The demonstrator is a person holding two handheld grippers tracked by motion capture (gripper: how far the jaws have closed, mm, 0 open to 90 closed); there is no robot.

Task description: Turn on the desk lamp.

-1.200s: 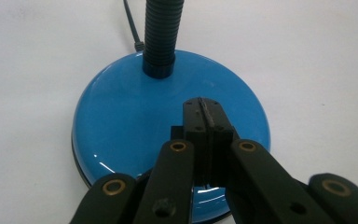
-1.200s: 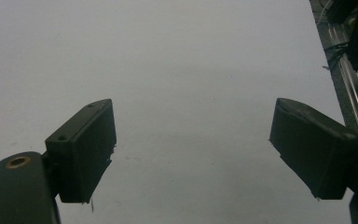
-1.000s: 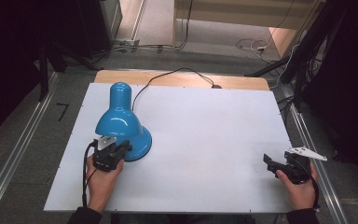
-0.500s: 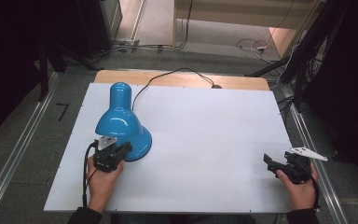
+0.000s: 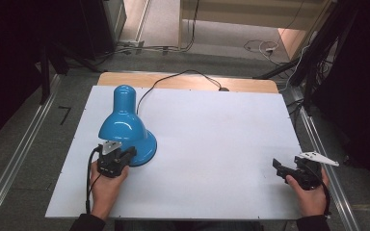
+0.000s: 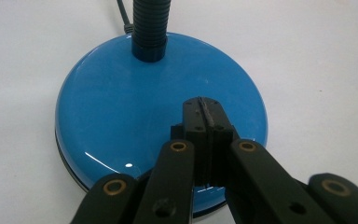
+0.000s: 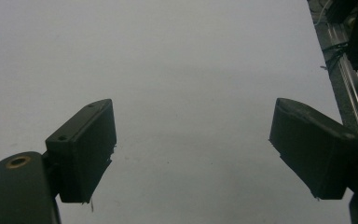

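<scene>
- at the left front of the white desk [image 5: 212, 144], a glossy blue desk lamp with a round dome base [image 5: 125, 127] is seen standing, its bell-shaped shade tipped over the base and its black cord [image 5: 183, 77] led off toward the far edge.
- in the left gripper view, the round base [image 6: 121, 107] is shown with a black ribbed neck [image 6: 150, 23] rising from its far side.
- the left claw [image 6: 206, 116] is held with its two black jaws pressed together, nothing between them; its tip is placed over the near part of the base's top, and contact cannot be told for sure.
- in the high view, the left claw [image 5: 120, 156] is seen at the near rim of the base.
- the right claw [image 7: 191, 144] is held wide, with only bare desk seen between its jaws.
- in the high view, the right claw [image 5: 279, 168] is found at the right front corner of the desk, well apart from the lamp.
</scene>
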